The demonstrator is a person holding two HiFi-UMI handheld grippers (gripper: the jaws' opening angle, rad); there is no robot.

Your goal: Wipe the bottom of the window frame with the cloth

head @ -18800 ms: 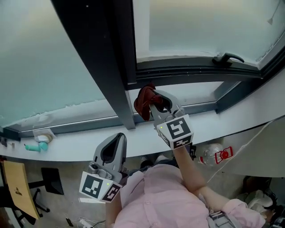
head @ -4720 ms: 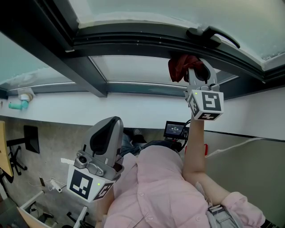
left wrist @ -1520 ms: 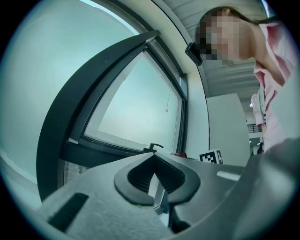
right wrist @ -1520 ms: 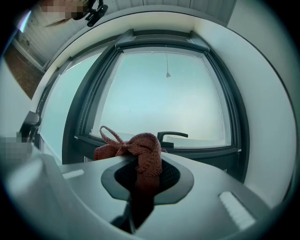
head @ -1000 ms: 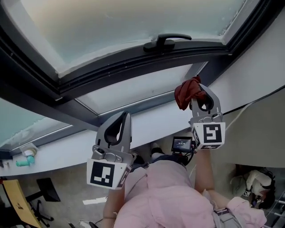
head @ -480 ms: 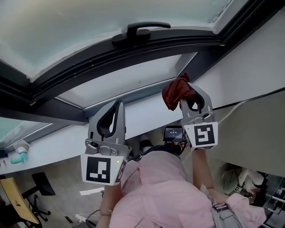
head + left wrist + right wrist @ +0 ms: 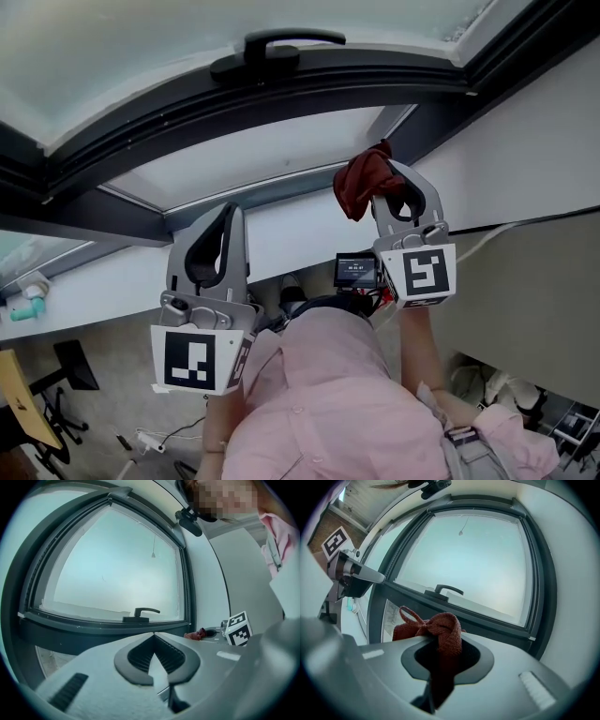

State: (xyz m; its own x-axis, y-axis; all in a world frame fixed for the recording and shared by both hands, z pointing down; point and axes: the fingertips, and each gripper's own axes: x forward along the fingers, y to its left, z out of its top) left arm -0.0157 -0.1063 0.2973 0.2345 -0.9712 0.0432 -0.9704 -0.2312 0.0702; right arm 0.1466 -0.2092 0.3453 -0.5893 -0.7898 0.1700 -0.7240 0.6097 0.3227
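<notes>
Two hand-held grippers are being held up side by side in front of the window frame point(image 7: 281, 94), well apart from each other, both pointing toward the glass.

The right hand-held gripper point(image 7: 394, 183) is clamping a dark red cloth point(image 7: 361, 183). In the right gripper view its jaws are pressing together on the fabric, which is bunching up above the tips and spilling to the left with a loose loop sticking out. From the head view the cloth is sitting at the right end of the frame's lower edge, near the corner where the dark side post is coming down. Whether it is touching the frame or hanging just in front of it cannot be told.

The left hand-held gripper point(image 7: 228, 214) is carrying nothing. In the left gripper view its jaws are meeting at the tips with no thing between them. It is lower and to the left of the cloth, over the white sill point(image 7: 281, 234).

A black handle point(image 7: 281, 47) is lying level on the dark bottom rail of the sash, above both grippers. Below the sill, a small lit screen point(image 7: 356, 270) is showing beside the right gripper's body, and the person's pink shirt point(image 7: 328, 403) is filling the bottom of the head view.
</notes>
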